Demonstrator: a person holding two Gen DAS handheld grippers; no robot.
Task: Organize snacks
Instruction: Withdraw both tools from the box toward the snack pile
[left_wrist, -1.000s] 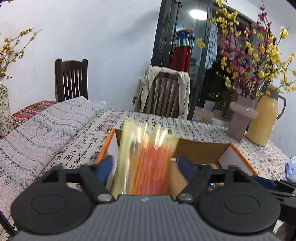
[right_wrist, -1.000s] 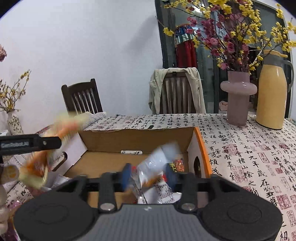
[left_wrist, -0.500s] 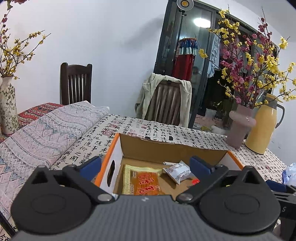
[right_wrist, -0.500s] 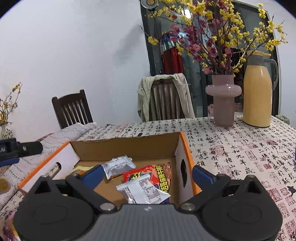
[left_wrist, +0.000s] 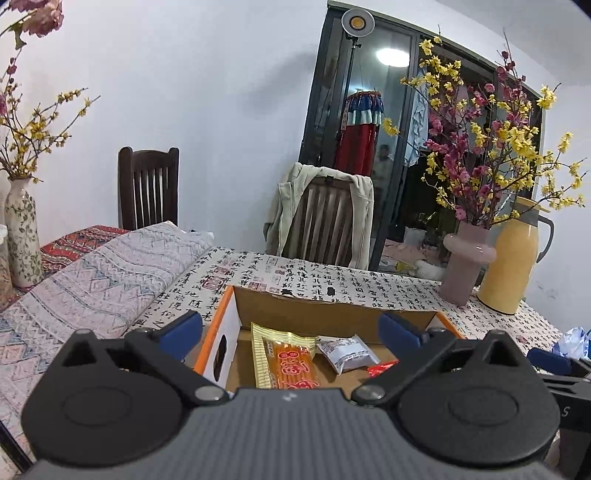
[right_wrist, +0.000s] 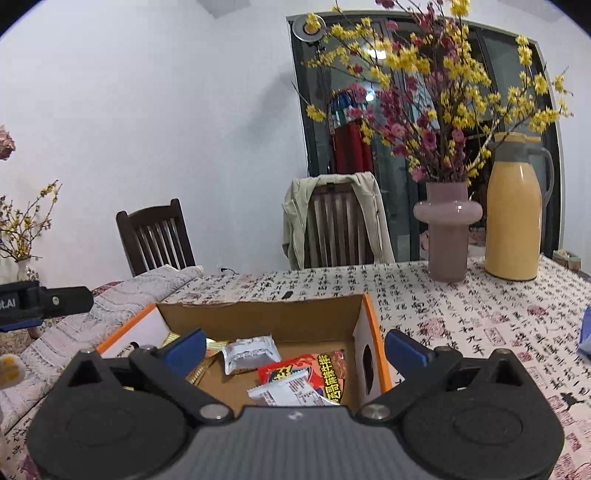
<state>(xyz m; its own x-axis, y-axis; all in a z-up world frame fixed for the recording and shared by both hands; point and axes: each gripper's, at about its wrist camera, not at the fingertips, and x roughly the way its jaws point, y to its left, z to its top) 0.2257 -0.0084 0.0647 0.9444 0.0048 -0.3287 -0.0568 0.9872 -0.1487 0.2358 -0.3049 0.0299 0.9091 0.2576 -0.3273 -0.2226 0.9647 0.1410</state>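
- Hovering over the near edge of the cardboard box (left_wrist: 325, 314), the left gripper (left_wrist: 291, 326) has its blue fingers (left_wrist: 183, 326) spread wide with nothing between them; the jaws have just been opening.
- Beside it, the right gripper (right_wrist: 295, 345) hangs over the same box (right_wrist: 258, 317), jaws likewise just opened and standing far apart, empty.
- Inside the box, a long yellow-and-orange snack packet (left_wrist: 286, 356) lies flat against the left side of the floor.
- Just right of it sits a small silver-white packet (left_wrist: 347, 352), with a scrap of red wrapper (left_wrist: 382, 368) showing at its lower corner.
- From the right wrist view, a red packet with yellow lettering (right_wrist: 328, 373) lies toward the right wall, a white sachet (right_wrist: 286, 393) overlapping its near corner, and the silver-white packet (right_wrist: 251, 352) behind them.
- The box has orange edges and an oval hand-hole in each white side panel.
- It stands on a bench (right_wrist: 480, 325) covered by a calligraphy-print cloth.
- Farther back on the bench are a pink vase (right_wrist: 447, 236) of yellow and red blossoms and a yellow thermos jug (right_wrist: 513, 221), close together.
- Behind the bench, a pale jacket (left_wrist: 321, 210) is draped over a dark wooden chair; a second chair (left_wrist: 147, 184) stands by the wall.
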